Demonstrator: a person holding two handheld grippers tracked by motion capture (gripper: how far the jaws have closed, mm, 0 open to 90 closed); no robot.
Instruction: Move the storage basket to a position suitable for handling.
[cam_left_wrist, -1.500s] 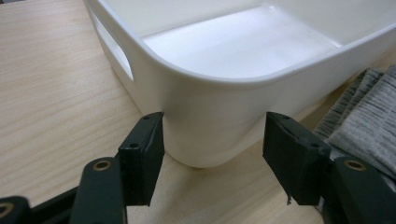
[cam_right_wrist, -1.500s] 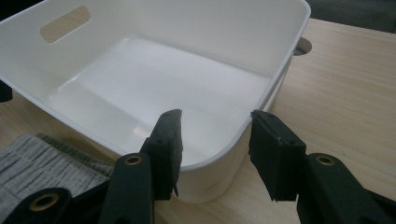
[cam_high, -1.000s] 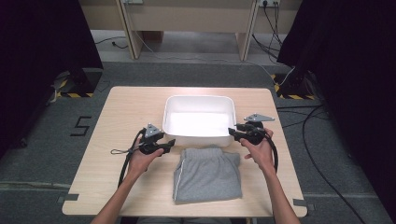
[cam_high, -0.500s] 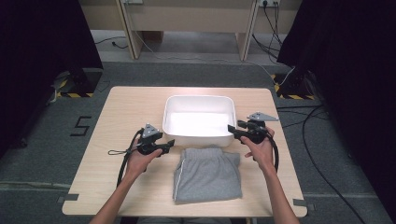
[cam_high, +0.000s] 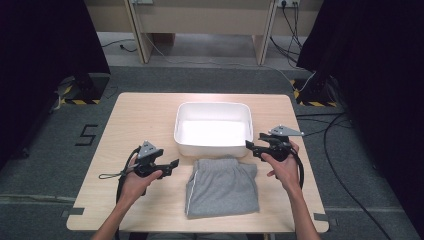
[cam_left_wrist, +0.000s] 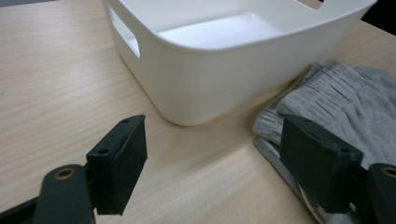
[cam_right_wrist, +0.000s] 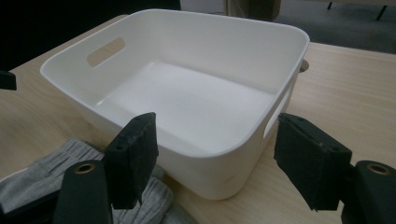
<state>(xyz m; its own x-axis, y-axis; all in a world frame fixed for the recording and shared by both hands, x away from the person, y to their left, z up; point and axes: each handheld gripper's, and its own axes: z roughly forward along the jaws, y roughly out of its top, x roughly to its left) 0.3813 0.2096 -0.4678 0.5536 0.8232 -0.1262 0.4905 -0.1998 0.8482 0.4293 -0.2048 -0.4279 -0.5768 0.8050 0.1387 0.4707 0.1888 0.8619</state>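
Observation:
A folded grey garment lies flat at the table's near edge, just in front of an empty white tub. My left gripper hovers left of the garment, apart from it; its jaws have just been opening and hold nothing. In the left gripper view the gripper looks at the tub's corner and the garment's ribbed edge. My right gripper stands off the tub's right near corner; its jaws have just been opening too. In the right gripper view the empty gripper faces the tub, with the garment low on the left.
The wooden table has bare room left of the tub and behind it. Cables trail over the grey floor at the right. Wooden furniture legs stand beyond the far edge, and dark curtains hang on both sides.
Both grippers' jaws have spread wider. My left hand has drawn left and toward the near edge, away from the garment. My right hand has shifted slightly right.

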